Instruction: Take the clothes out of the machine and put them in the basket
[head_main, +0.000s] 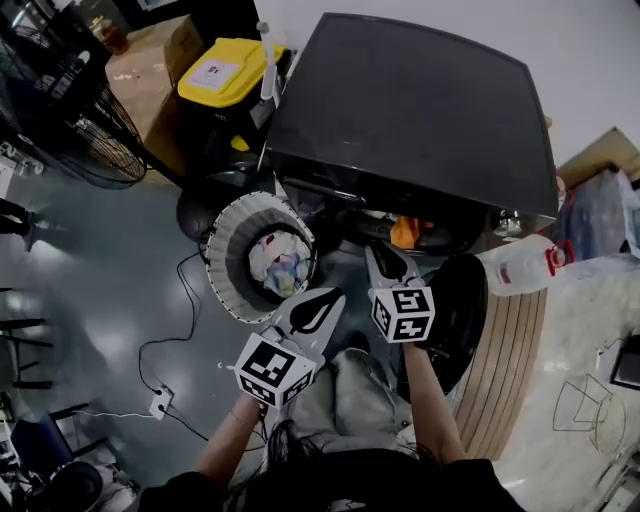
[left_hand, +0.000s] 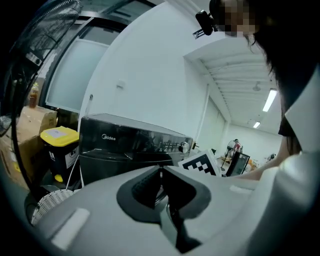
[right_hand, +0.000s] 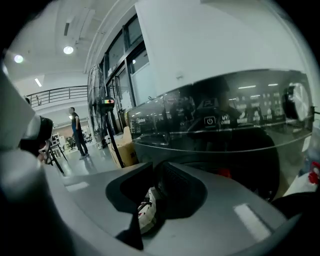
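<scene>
I read "Midea" in pale letters on the dark front of the machine (left_hand: 125, 142), at the left of the left gripper view. In the right gripper view its control strip shows a power symbol (right_hand: 210, 121); the other print there is too small for me. The yellow-lidded bin (head_main: 222, 72) at the upper left of the head view carries a white label (head_main: 212, 73) that I cannot read.

The machine fills the upper middle of the head view, its front facing the bottom of the frame and its round door (head_main: 458, 305) swung open to the lower right. An orange cloth (head_main: 404, 232) sits in the opening. The basket (head_main: 228, 232), round and mouth up, stands left of the opening. The pale bundle of clothes (head_main: 280, 262) inside it has no long axis I can make out.

My left gripper (left_hand: 161, 171) is clenched on nothing, its jaw tips meeting. My right gripper (right_hand: 157, 167) points at the machine with its jaws a sliver apart. A white, red-marked scrap (right_hand: 146, 210) shows low in that gap; I cannot tell whether it lies between the jaws or beyond them.
</scene>
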